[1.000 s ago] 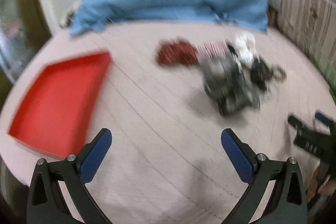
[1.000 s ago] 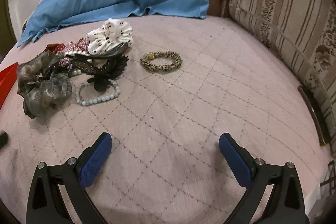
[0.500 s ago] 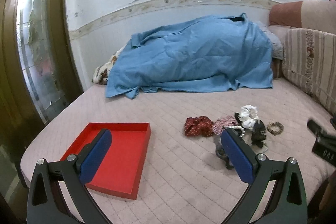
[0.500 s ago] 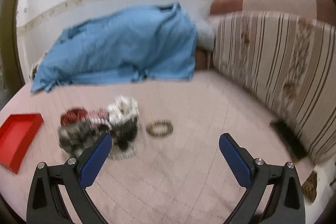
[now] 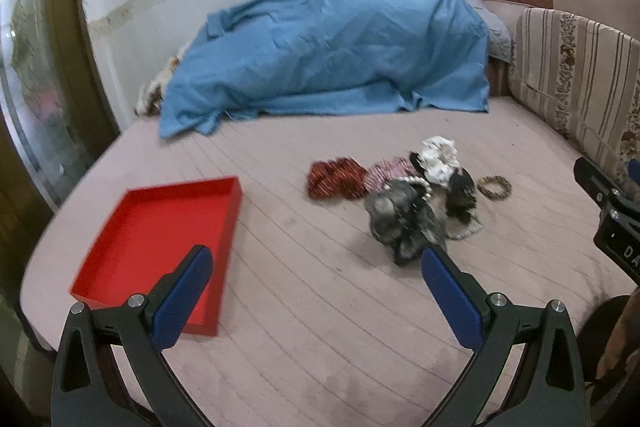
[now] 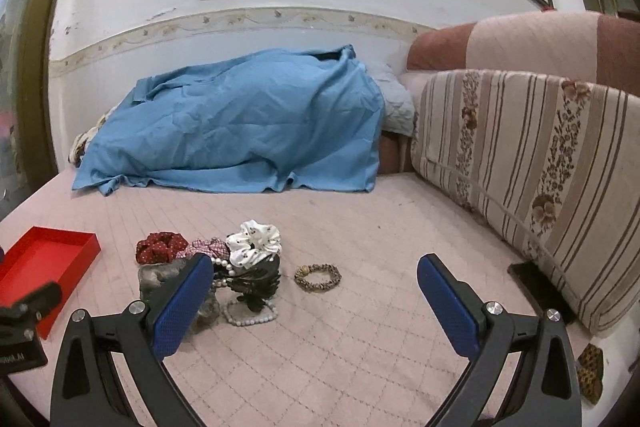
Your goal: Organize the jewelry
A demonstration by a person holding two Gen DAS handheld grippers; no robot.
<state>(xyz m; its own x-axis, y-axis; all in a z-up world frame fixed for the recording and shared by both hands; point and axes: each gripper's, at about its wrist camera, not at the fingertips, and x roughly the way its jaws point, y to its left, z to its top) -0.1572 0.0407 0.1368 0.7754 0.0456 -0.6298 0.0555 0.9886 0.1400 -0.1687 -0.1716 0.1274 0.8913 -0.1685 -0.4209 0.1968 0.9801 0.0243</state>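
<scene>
You've not started sorting yet: on the pink bed [image 6: 360,327] the red tray [image 5: 160,227] lies empty, well apart from the pile of scrunchies and bead bracelets [image 6: 224,267], and the leopard-print bracelet [image 6: 318,275] sits just beside that heap. Your left claw [image 5: 316,291] and right claw [image 6: 316,301] both hang spread wide, holding nothing, so every piece remains to move.

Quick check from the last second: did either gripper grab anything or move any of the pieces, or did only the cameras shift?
Only the views shifted. Both wrist cameras swung up from a close look down at the bed to a farther, wider view of the room. The left gripper and right gripper stayed open and empty. The accessory pile, the leopard bracelet beside it and the empty red tray lie as before.
</scene>
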